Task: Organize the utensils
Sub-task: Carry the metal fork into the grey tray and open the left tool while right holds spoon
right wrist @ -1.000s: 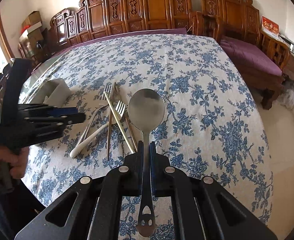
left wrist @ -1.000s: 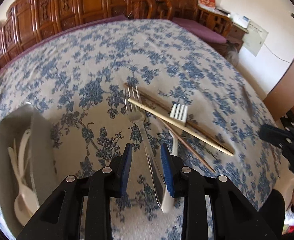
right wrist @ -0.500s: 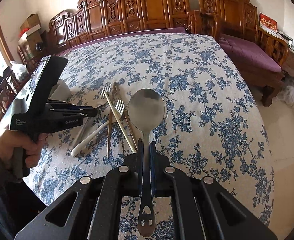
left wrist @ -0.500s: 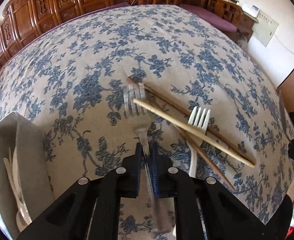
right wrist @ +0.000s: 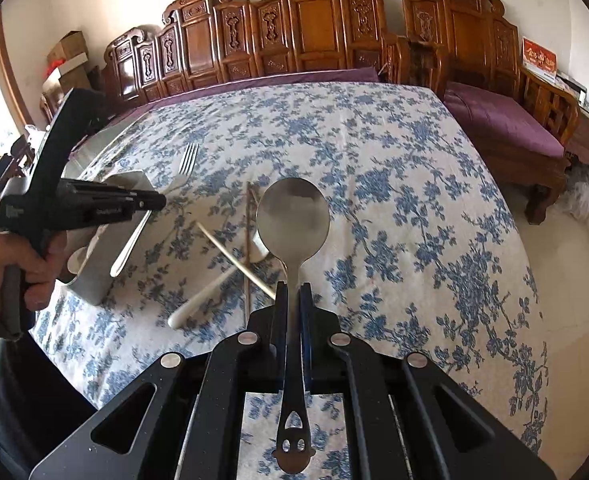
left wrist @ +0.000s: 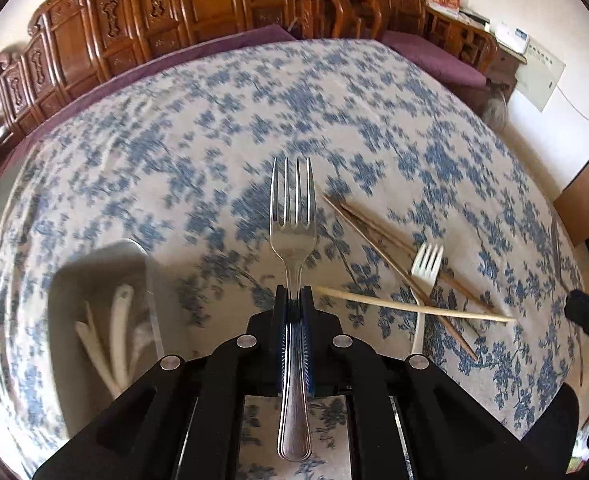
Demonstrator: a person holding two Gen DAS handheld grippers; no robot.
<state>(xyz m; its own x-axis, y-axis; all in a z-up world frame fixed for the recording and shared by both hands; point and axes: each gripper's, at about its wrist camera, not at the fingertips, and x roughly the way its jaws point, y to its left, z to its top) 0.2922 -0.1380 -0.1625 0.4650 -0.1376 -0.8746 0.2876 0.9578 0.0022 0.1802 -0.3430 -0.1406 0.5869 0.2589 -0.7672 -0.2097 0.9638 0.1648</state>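
Jaws of the left gripper are clamped on a metal fork, lifted clear of the floral surface, tines forward. A hand grips its handle, angled downward beside the grey tray. Right gripper jaws pinch a metal spoon above the surface.

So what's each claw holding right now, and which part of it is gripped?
The left claw grips the metal fork by the handle, just below the neck. The right claw grips the metal spoon partway down its handle.
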